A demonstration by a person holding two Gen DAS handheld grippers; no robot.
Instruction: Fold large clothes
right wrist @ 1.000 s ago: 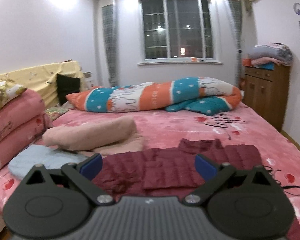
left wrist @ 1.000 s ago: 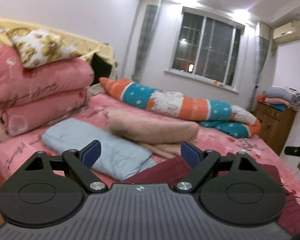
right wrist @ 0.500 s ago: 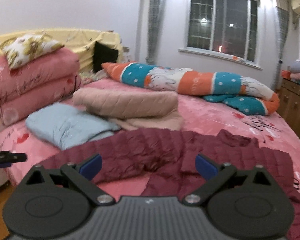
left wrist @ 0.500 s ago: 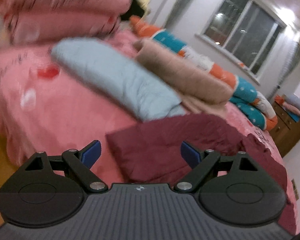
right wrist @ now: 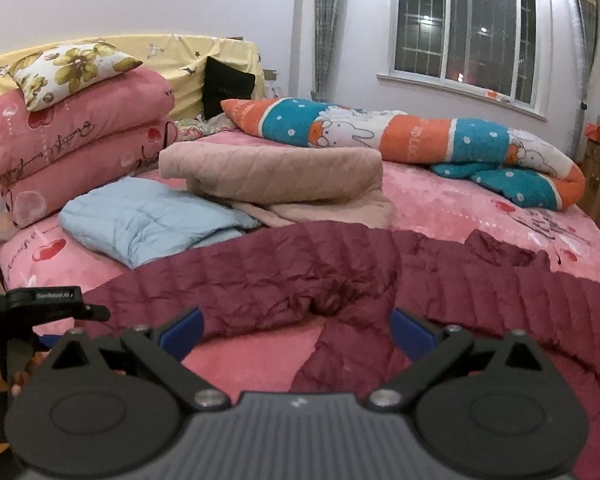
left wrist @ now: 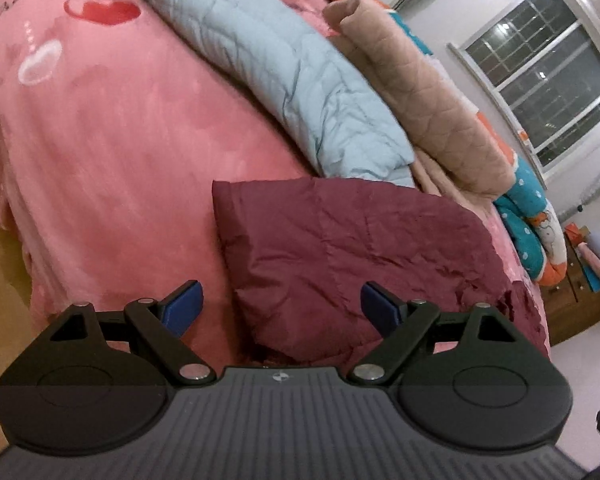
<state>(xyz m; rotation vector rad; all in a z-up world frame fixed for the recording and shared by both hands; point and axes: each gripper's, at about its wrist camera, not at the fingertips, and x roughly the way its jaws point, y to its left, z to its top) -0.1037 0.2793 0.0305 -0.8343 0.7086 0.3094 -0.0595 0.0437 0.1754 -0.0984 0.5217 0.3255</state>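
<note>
Both grippers gape above the maroon jacket (right wrist: 380, 272); blue (right wrist: 148, 220) and beige quilts (right wrist: 276, 172) crowd behind.

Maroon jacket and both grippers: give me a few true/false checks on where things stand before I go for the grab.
1. The maroon jacket lies spread on the pink bedspread. True.
2. The left gripper is clamped on the jacket's hem. False: its jaws are wide open, with nothing held.
3. The right gripper is open and empty. True.
4. The light blue folded garment lies on top of the jacket. False: it lies beyond the jacket, beside the tan quilted blanket.
5. The floral pillow sits on top of the stacked pink quilts. True.
</note>
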